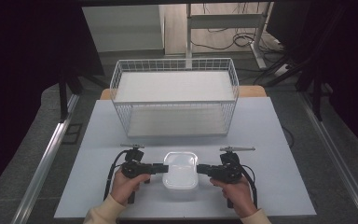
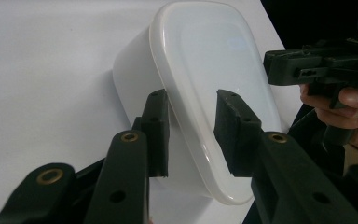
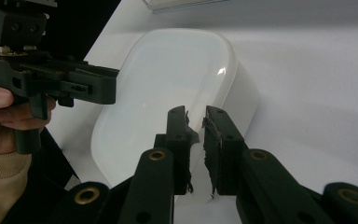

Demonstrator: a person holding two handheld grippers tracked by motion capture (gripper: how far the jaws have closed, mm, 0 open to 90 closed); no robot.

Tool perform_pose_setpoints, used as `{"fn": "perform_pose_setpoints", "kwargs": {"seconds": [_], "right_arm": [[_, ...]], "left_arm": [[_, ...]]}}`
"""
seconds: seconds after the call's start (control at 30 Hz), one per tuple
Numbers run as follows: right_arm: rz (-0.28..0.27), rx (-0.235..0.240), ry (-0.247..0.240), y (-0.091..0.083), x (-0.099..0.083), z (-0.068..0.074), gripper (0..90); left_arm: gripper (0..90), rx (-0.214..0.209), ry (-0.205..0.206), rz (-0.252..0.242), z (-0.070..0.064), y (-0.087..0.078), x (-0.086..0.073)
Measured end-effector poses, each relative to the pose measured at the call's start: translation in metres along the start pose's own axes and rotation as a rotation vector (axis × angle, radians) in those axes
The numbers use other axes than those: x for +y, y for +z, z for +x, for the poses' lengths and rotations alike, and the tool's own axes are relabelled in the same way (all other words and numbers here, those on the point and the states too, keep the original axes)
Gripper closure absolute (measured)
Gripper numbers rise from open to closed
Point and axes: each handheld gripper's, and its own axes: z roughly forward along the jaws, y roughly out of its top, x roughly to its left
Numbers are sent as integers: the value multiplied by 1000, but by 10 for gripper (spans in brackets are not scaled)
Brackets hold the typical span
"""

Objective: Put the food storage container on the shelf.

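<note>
the left gripper (image 2: 192,135) gapes around the smooth, slippery, light white plastic lidded box's (image 1: 181,169) rim, the right gripper (image 3: 196,149) nearly pinches its rim.

Lab recording bay: black curtains (image 1: 23,70), floor cables (image 1: 233,39), rails (image 1: 42,163).
</note>
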Motion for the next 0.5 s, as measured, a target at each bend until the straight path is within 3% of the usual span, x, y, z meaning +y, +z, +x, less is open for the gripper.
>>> {"fn": "perform_pose_setpoints", "kwargs": {"seconds": [0.1,0.33,0.5], "right_arm": [[19,-3,9,5,0,-1,665],[48,19,52,12,0,-4,589],[49,28,63,10,0,-5,657]], "left_arm": [[651,0,3,2,1,0,0],[647,-3,-4,6,2,1,0],[646,1,-9,7,2,1,-1]]}}
